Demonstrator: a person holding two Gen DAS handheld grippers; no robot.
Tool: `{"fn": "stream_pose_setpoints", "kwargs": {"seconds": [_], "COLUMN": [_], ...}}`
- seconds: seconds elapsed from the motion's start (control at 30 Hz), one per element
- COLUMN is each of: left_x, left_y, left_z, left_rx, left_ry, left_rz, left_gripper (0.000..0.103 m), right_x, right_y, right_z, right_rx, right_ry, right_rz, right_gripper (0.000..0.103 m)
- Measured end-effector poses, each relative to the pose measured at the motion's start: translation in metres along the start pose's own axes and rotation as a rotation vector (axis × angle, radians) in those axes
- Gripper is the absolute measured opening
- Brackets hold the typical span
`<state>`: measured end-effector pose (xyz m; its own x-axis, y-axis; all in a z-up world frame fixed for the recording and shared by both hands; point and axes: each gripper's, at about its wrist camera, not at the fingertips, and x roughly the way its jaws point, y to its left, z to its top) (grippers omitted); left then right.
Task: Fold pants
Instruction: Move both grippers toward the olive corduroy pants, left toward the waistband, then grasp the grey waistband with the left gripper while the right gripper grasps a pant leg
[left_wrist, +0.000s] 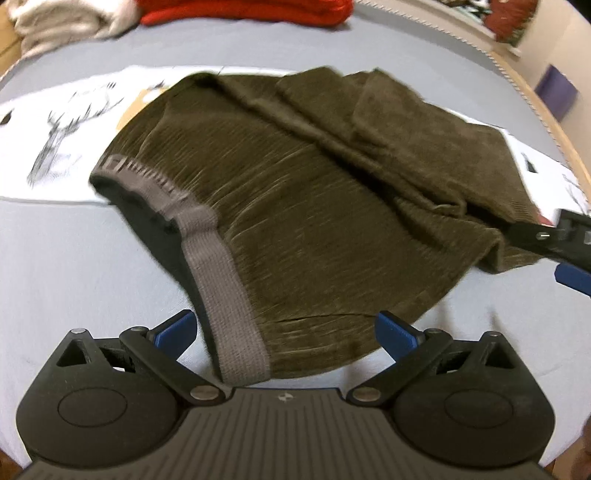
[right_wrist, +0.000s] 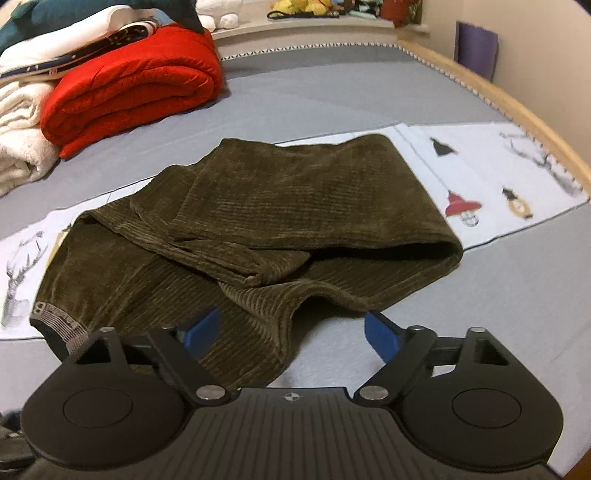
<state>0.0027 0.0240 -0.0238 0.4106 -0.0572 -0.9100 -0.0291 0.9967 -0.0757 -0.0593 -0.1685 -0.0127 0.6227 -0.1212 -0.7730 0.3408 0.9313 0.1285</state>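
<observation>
The olive-brown corduroy pants lie in the middle of the bed with the grey sheet, partly on a white printed cloth spread across it, well short of the red folded blanket near the bed's far edge.

My reading is that the fold is partway done. The legs have been doubled back over the body of the pants, leaving a rounded fold toward the bed's right edge. But the layers sit skewed and rumpled, so squaring up and probably one more fold remain.

The long axis runs left to right across the bed. The grey elastic waistband ends it toward the left edge, nearest the left gripper.

Both sets of blue fingers are spread wide and holding nothing. The left gripper straddles the waistband corner; the right gripper hovers over the near hem of the pants.
</observation>
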Motion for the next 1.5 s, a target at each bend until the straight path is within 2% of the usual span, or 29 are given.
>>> {"fn": "stream_pose_setpoints", "kwargs": {"seconds": [0.13, 0.17, 0.27, 0.37, 0.57, 0.63, 0.83, 0.93, 1.0, 1.07, 1.1, 1.13, 1.2, 1.3, 1.5], "left_x": [0.011, 0.014, 0.024, 0.033, 0.061, 0.066, 0.074, 0.073, 0.074, 0.073, 0.073, 0.072, 0.068, 0.062, 0.037], "left_y": [0.02, 0.027, 0.047, 0.064, 0.073, 0.071, 0.066, 0.066, 0.067, 0.064, 0.065, 0.066, 0.068, 0.072, 0.076], "left_z": [0.002, 0.003, 0.007, 0.008, 0.009, 0.009, 0.015, 0.018, 0.02, 0.022, 0.023, 0.023, 0.023, 0.024, 0.025], "left_rx": [-0.056, -0.074, -0.126, -0.192, -0.227, -0.211, -0.17, -0.161, -0.159, -0.151, -0.151, -0.154, -0.161, -0.171, -0.128], "left_ry": [0.018, 0.019, 0.034, 0.054, 0.102, 0.101, 0.105, 0.094, 0.088, 0.079, 0.076, 0.072, 0.062, 0.047, -0.021], "left_rz": [0.02, 0.026, 0.034, -0.013, -0.036, -0.049, -0.047, -0.058, -0.073, -0.078, -0.081, -0.084, -0.085, -0.099, -0.092], "left_gripper": [0.102, 0.102, 0.102, 0.101, 0.096, 0.094, 0.082, 0.07, 0.058, 0.052, 0.048, 0.045, 0.032, 0.028, 0.025], "right_x": [0.01, 0.013, 0.026, 0.039, 0.07, 0.08, 0.107, 0.117, 0.124, 0.129, 0.13, 0.131, 0.132, 0.128, 0.111], "right_y": [-0.008, -0.009, -0.01, -0.009, -0.006, -0.001, 0.009, 0.013, 0.014, 0.016, 0.016, 0.017, 0.02, 0.025, 0.035], "right_z": [0.002, 0.002, 0.0, -0.003, -0.005, -0.004, -0.001, 0.0, 0.0, 0.0, 0.0, 0.0, -0.002, -0.003, -0.003], "right_rx": [0.068, 0.083, 0.13, 0.152, 0.188, 0.179, 0.147, 0.13, 0.122, 0.122, 0.121, 0.115, 0.088, 0.052, 0.001], "right_ry": [0.05, 0.064, 0.105, 0.125, 0.176, 0.187, 0.205, 0.223, 0.232, 0.237, 0.239, 0.24, 0.239, 0.22, 0.185], "right_rz": [0.051, 0.059, 0.062, 0.043, 0.036, 0.02, -0.032, -0.051, -0.061, -0.064, -0.056, -0.048, -0.041, -0.047, 0.005], "right_gripper": [0.062, 0.06, 0.06, 0.06, 0.062, 0.062, 0.063, 0.063, 0.063, 0.062, 0.06, 0.05, 0.032, 0.012, 0.008]}}
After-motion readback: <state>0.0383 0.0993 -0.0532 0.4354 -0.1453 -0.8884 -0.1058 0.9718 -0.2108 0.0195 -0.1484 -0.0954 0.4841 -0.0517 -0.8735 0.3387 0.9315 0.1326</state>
